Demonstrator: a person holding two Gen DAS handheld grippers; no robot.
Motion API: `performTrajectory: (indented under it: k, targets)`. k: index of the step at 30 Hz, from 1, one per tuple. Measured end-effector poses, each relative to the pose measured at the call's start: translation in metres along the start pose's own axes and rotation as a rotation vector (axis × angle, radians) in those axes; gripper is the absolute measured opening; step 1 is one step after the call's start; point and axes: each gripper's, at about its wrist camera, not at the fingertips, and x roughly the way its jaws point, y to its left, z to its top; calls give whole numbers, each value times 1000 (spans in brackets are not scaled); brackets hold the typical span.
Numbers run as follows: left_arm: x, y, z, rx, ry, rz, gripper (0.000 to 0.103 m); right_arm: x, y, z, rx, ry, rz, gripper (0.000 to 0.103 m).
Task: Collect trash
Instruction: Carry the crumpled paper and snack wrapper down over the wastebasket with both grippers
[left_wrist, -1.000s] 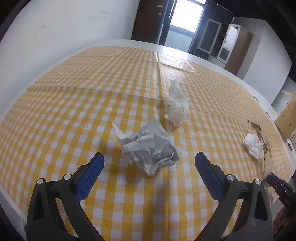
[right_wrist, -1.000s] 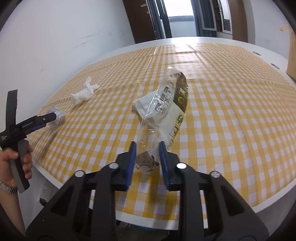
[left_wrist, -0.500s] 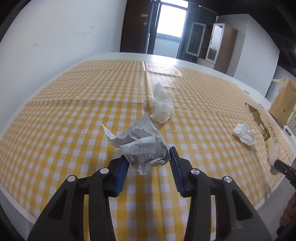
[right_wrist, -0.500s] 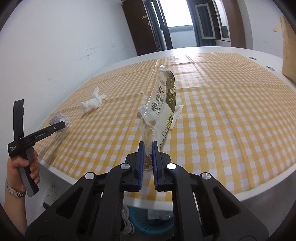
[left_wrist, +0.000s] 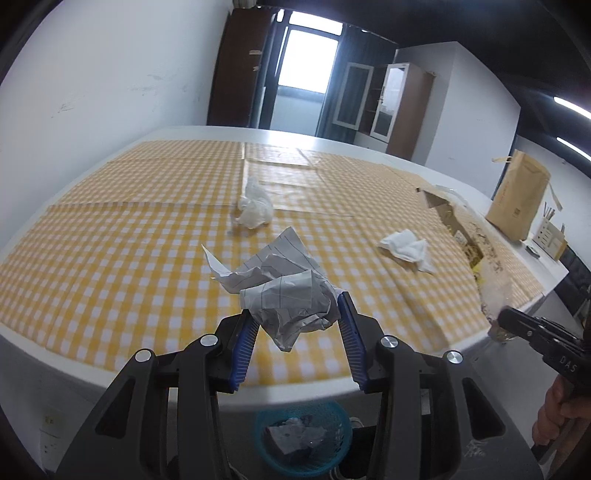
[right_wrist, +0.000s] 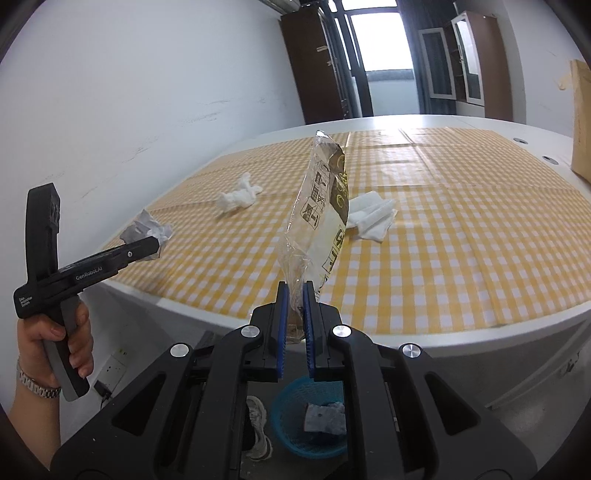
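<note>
Left hand-held gripper (left_wrist: 295, 332) clenches crumpled paper (left_wrist: 284, 295); right hand-held gripper (right_wrist: 294, 325) pinches an upright wrapper (right_wrist: 321, 206). The blue basket (left_wrist: 303, 437) sits below both, under the desk (left_wrist: 110, 236) edge.

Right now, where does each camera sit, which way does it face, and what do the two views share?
Left wrist: on the left hand-held gripper, facing forward across the checked table; its fingers clamp crumpled lined paper; the other hand shows at right.
Right wrist: on the right hand-held gripper, facing across the table; pinching a plastic wrapper; left hand visible.
Shared: both tissues, blue basket.
</note>
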Motion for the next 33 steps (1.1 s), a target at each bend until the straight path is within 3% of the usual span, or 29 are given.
performTrajectory:
  k: [20,28,33]
  targets:
    - [-62,-44,-72,34,17,-128,42,-74,34,-65,-74,52,142,7]
    - [-64,-48,-106,41,71,-139,42,-92,41,-115,-87,135,170,7]
    - [-62,-47,-126,37,104,-141,42,-82,48,-142,-101,220,151,7]
